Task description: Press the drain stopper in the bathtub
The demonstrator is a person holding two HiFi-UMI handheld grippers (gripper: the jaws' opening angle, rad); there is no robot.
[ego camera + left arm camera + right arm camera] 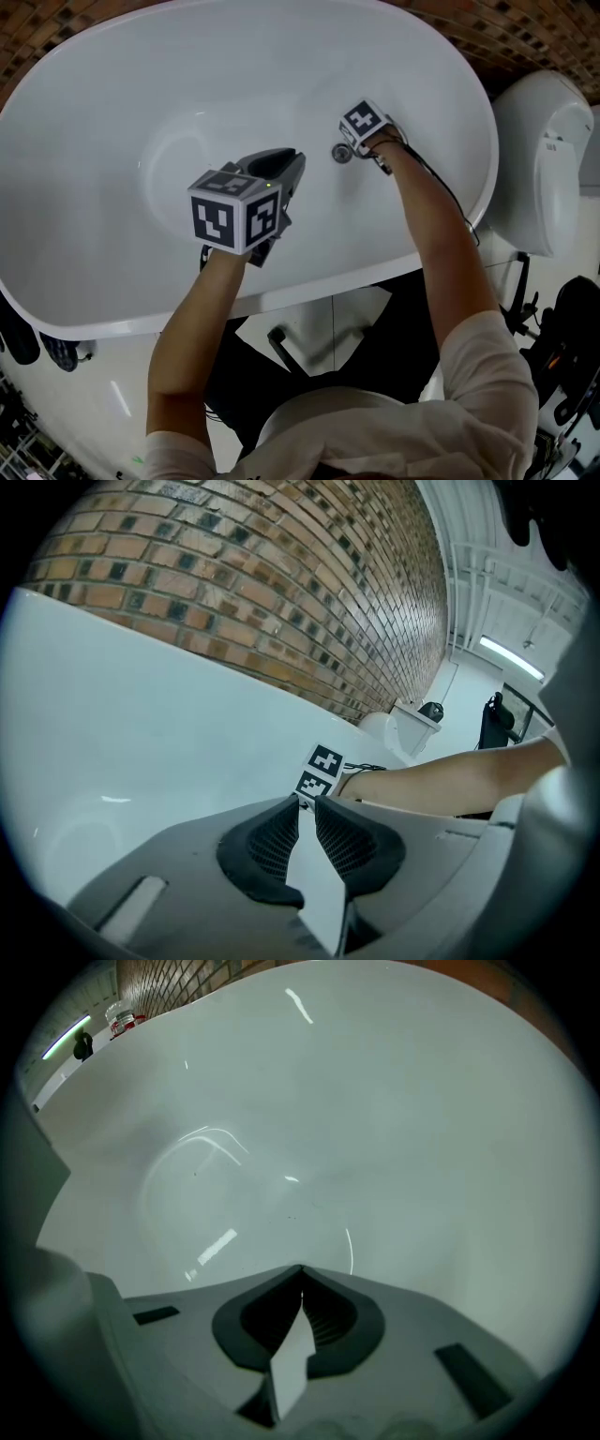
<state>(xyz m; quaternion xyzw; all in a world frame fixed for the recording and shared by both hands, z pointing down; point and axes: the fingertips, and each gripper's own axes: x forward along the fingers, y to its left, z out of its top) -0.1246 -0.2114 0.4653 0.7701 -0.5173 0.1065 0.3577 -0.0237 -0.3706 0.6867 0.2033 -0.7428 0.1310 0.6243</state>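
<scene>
White bathtub [94, 141]: right gripper [355, 147], upper centre, tips closed and empty, sits beside the drain stopper [341, 154], probably to press it. Left gripper [294, 165], mid-frame, slightly parted and empty, hovers clear.

This is a bathroom. A white, oval, freestanding bathtub [112, 323] fills most of the head view, with a chrome drain stopper [341, 153] set in its floor. Just beside it, at the right edge of that view, stands a white toilet [544, 159]. Behind the tub runs a wall of small brown brick-pattern tiles [281, 592]. In the left gripper view, a strip light [511, 656] glows at the far right.
</scene>
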